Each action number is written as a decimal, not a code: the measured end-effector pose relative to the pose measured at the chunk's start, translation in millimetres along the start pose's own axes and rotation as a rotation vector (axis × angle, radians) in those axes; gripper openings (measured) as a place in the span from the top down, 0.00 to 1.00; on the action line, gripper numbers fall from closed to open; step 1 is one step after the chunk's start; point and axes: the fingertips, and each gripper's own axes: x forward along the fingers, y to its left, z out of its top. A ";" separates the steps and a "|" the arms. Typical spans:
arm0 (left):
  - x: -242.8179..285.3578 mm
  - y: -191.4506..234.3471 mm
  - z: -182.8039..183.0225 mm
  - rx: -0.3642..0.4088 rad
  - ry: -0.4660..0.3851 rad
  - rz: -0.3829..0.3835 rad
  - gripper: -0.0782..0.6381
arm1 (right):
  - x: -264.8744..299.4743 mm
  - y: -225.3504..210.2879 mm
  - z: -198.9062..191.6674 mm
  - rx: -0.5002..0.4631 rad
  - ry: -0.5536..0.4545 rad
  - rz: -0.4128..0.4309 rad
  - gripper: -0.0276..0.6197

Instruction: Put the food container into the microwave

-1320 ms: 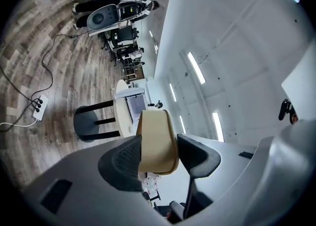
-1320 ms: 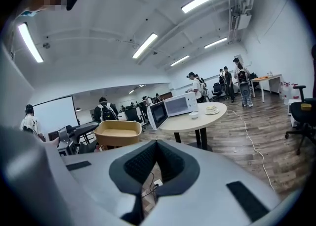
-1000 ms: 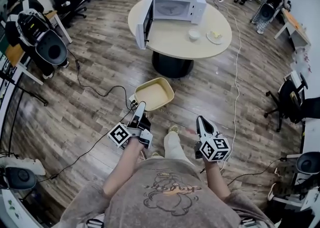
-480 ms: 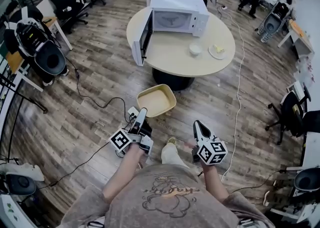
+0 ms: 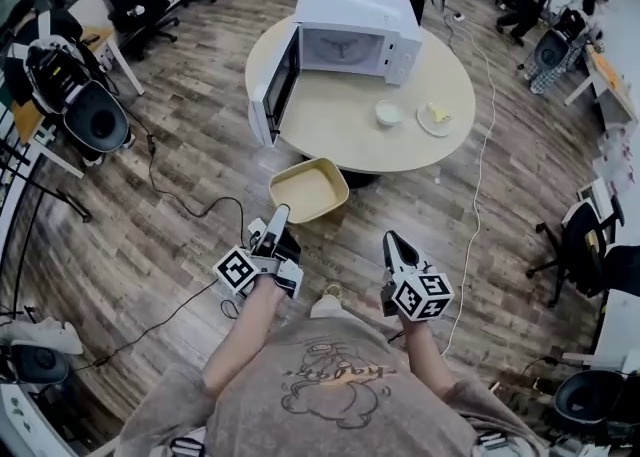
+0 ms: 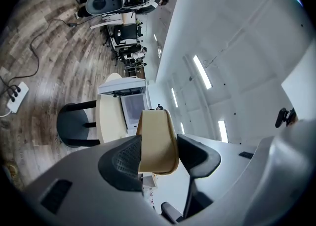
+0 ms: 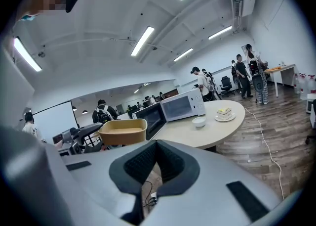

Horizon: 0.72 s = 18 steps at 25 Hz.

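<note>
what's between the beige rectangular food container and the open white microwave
Only bare round tan tabletop, seen in the head view; the white bowl sits aside.

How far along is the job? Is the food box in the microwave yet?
Not yet. Done: the microwave has its door open, and the left gripper is clamped on the food container by its rim. In hand: the container is held above the floor, short of the table. Left: slide it inside and let go.
</note>
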 end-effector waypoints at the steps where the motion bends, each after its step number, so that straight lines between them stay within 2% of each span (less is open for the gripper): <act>1: 7.3 0.1 -0.3 -0.004 -0.008 -0.001 0.56 | 5.1 -5.5 4.3 -0.003 0.001 0.006 0.96; 10: 39.6 7.3 -1.0 -0.080 -0.099 -0.036 0.56 | 34.9 -38.4 23.2 -0.020 0.024 0.050 0.96; 18: 62.1 22.2 0.4 -0.145 -0.135 -0.046 0.56 | 57.3 -53.6 28.8 -0.030 0.037 0.065 0.96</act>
